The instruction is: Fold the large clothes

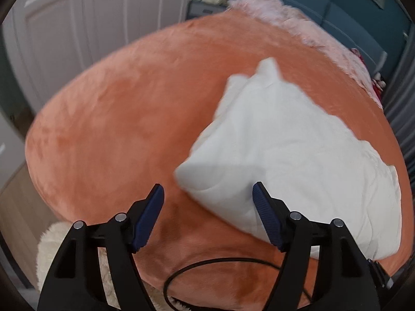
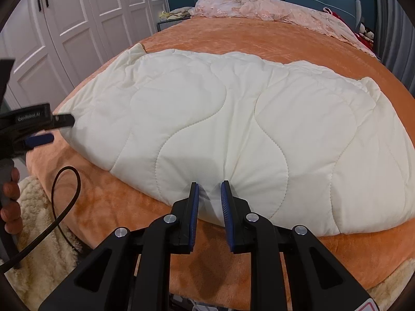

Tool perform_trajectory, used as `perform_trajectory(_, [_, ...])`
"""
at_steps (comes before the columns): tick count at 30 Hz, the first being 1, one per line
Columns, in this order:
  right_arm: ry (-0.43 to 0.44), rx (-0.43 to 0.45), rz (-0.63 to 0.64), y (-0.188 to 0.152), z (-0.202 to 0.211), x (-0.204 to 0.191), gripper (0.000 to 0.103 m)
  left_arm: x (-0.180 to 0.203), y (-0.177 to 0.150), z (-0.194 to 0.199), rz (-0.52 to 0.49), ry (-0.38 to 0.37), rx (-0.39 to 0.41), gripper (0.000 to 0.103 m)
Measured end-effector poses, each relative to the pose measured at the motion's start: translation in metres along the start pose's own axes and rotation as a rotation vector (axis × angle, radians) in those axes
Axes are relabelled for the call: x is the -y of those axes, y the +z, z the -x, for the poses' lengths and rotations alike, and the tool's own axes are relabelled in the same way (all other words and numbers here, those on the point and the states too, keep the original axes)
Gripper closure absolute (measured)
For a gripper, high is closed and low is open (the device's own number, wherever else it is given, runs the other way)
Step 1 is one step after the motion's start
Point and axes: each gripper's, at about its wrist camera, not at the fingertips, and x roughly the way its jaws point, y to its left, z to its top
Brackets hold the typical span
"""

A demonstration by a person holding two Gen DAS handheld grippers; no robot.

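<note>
A folded cream quilted comforter (image 2: 233,129) lies across the orange bed cover (image 2: 233,36). My right gripper (image 2: 210,189) has its jaws narrowly apart with a bunched pinch of the comforter's near edge between them. My left gripper (image 1: 208,191) is open and empty, just off the comforter's left corner (image 1: 272,142), with its right finger over the edge. In the right wrist view the left gripper (image 2: 49,127) shows at the far left, beside that corner.
White wardrobe doors (image 2: 77,13) stand to the left. A pink bedspread (image 2: 272,7) is heaped at the headboard, with red toys (image 2: 364,35) at the far right. A fluffy cream rug (image 2: 39,220) lies on the floor at the bed's foot. A black cable (image 2: 59,207) hangs at left.
</note>
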Motion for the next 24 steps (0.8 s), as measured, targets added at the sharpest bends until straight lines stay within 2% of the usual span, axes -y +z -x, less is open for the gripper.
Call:
perform_trajectory(6, [-0.028, 0.016, 0.045, -0.004, -0.003, -0.005, 0.084, -0.025, 0.003, -0.026, 0.158, -0.113, -0.079, 0.016])
perform_trajectory(9, [-0.036, 0.028, 0.063, -0.007, -0.003, -0.007, 0.084, -0.025, 0.007, -0.03, 0.196, -0.144, -0.083, 0.015])
perform_trajectory(10, [-0.036, 0.032, 0.066, -0.008, -0.003, -0.007, 0.084, -0.024, 0.008, -0.029, 0.195, -0.156, -0.084, 0.026])
perform_trajectory(12, [-0.028, 0.039, 0.065, -0.008, -0.002, -0.005, 0.084, -0.017, 0.011, -0.03, 0.202, -0.223, -0.116, 0.052])
perform_trajectory(13, [-0.022, 0.041, 0.061, -0.008, -0.001, -0.004, 0.084, -0.016, 0.013, -0.029, 0.21, -0.219, -0.118, 0.064])
perform_trajectory(15, [-0.015, 0.042, 0.054, -0.009, 0.002, -0.002, 0.084, -0.008, 0.017, -0.014, 0.196, -0.25, -0.101, 0.081])
perform_trajectory(16, [-0.013, 0.042, 0.052, -0.009, 0.004, -0.001, 0.084, -0.004, 0.019, -0.007, 0.183, -0.25, -0.087, 0.085])
perform_trajectory(20, [0.001, 0.046, 0.04, -0.01, 0.009, 0.005, 0.084, 0.022, 0.028, 0.044, 0.099, -0.319, 0.002, 0.088])
perform_trajectory(24, [0.03, 0.061, 0.034, -0.009, 0.015, 0.013, 0.084, 0.069, 0.031, 0.098, -0.033, -0.386, 0.074, 0.089])
